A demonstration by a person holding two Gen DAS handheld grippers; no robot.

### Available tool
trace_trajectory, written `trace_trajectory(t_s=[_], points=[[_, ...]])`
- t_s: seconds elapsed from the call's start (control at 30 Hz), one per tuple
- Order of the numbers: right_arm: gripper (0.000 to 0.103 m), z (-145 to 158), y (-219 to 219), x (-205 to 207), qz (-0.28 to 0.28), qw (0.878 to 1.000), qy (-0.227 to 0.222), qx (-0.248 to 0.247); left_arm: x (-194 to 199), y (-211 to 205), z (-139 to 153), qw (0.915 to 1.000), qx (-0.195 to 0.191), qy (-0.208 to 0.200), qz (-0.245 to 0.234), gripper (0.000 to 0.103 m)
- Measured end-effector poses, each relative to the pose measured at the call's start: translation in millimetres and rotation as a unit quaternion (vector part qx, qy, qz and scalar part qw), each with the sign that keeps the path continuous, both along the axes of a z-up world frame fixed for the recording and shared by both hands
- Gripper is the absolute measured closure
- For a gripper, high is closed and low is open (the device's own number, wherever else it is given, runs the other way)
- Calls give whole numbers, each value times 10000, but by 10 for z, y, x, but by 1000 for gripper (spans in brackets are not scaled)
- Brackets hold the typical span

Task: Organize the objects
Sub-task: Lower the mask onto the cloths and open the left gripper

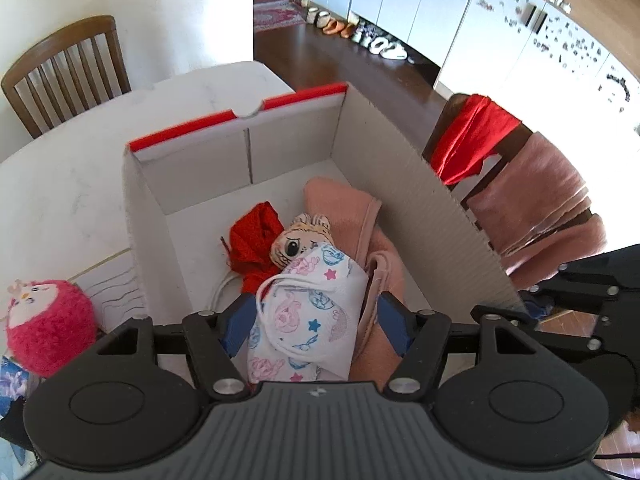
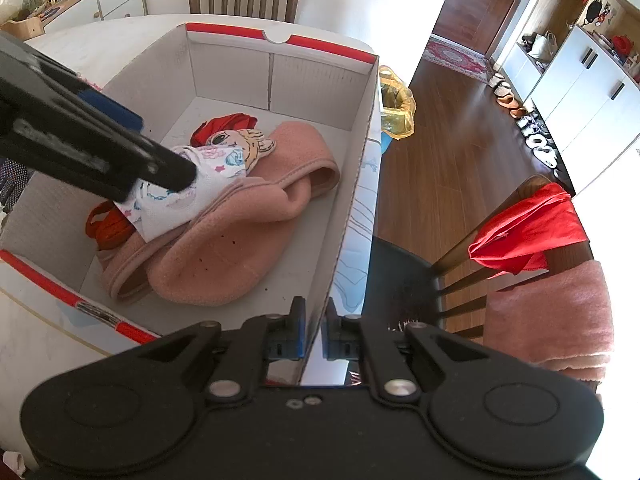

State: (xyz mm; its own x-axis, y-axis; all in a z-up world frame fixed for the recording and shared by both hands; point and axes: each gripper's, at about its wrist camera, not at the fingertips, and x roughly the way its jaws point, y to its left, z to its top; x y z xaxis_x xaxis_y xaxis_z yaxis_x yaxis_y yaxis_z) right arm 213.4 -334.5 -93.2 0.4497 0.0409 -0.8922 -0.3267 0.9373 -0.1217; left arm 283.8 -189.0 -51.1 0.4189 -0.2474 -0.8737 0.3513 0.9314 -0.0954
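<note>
A white cardboard box (image 1: 380, 184) with a red rim stands on the table. Inside lie a pink fleece cloth (image 1: 340, 204), a crumpled red cloth (image 1: 256, 236) and a small tiger-faced toy (image 1: 300, 240). A white printed cloth (image 1: 308, 312) rests on the pile. My left gripper (image 1: 316, 322) hangs over it, open, with the cloth loose between the blue pads. In the right wrist view its dark fingers (image 2: 120, 152) reach in above the printed cloth (image 2: 176, 204). My right gripper (image 2: 314, 336) is shut on the box's (image 2: 352, 184) near side wall.
A fuzzy pink plush toy (image 1: 48, 324) sits on the white table (image 1: 60, 184) left of the box. A chair draped with a red cloth (image 2: 532, 232) and a pink towel stands to the right. A wooden chair (image 1: 64, 72) and a yellow bag (image 2: 396, 108) stand nearby.
</note>
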Motion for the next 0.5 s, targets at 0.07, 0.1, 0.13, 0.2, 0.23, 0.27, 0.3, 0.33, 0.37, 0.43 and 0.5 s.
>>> trace_trajectory(t_s=[0.07,0.1,0.13,0.2,0.23,0.27,0.3,0.33,0.37,0.43,0.5], points=[[96,1,7,-2,2,10000,-2,-6,-38,66,83,9999,-84,-58,24,37],[96,7,-2,-3,1,10000,-5,-1,-58,99,121,9999,-120,-87,34,37],[96,7,-1,-3,3,10000,-3,-5,-80,128,152,9998,-139,-114,51,37],[96,13,-3,-4,4,10000,-7,-2,-147,189,225,9996,-194,-177,78,37],[96,16,-1,-5,4,10000,-10,-1,-173,227,256,9995,-220,-197,103,37],[96,22,-8,-5,4,10000,-9,-6,-202,283,295,9993,-259,-220,137,37],[96,25,-8,-5,4,10000,-7,-12,-224,325,324,9991,-295,-241,160,36],[96,25,-8,-5,4,10000,-8,-12,-254,379,360,9989,-328,-265,189,34],[96,25,-9,-5,3,10000,-9,-14,-274,416,380,9988,-336,-289,213,33],[96,30,-12,-6,-2,10000,-8,-21,-324,532,435,9984,-339,-345,285,32],[95,29,-13,-5,-3,10000,-6,-18,-364,660,466,9979,-333,-365,407,29]])
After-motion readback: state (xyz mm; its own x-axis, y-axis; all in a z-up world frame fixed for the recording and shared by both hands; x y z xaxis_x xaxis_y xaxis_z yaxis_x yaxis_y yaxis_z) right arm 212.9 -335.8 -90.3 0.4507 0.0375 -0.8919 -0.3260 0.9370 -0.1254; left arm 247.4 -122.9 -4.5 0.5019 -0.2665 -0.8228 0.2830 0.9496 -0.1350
